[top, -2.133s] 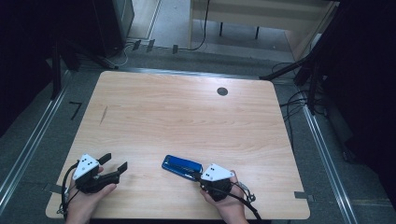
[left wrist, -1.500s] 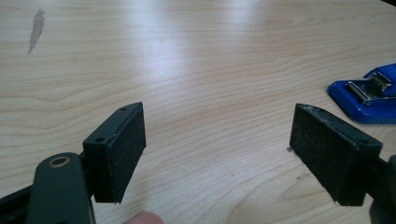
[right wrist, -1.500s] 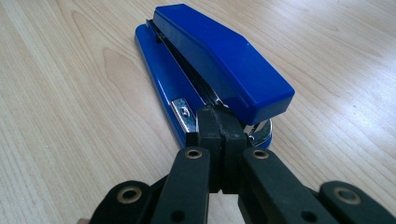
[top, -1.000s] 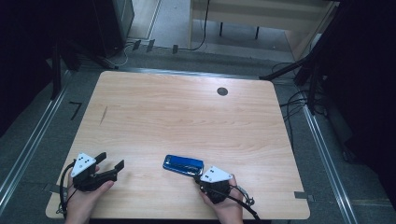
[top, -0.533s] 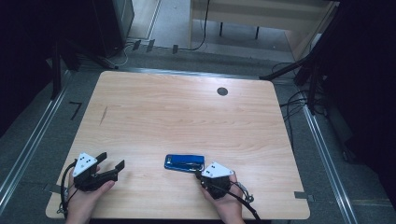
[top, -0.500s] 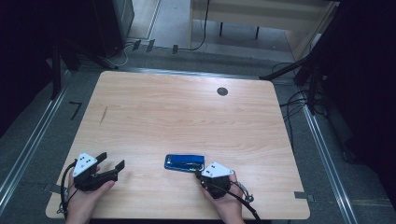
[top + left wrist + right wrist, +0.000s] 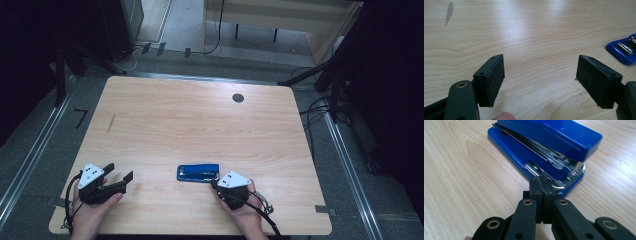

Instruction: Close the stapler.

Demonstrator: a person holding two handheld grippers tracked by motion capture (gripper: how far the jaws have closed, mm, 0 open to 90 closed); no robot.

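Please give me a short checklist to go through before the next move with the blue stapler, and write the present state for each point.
1. Right gripper shut: ok, its jaws are pressed together, nothing between them.
2. Right gripper at the blue stapler: ok, its tips sit at the stapler's metal front end; whether they touch, cannot tell.
3. Left gripper open: ok, jaws wide apart over bare wood.
4. Left gripper away from the stapler: ok, the stapler lies off to its side, apart.
5. Stapler flat on the table: ok, base down, near the front edge.
6. Room to push the stapler farther onto the table: ok, only a small dark round mark far off.
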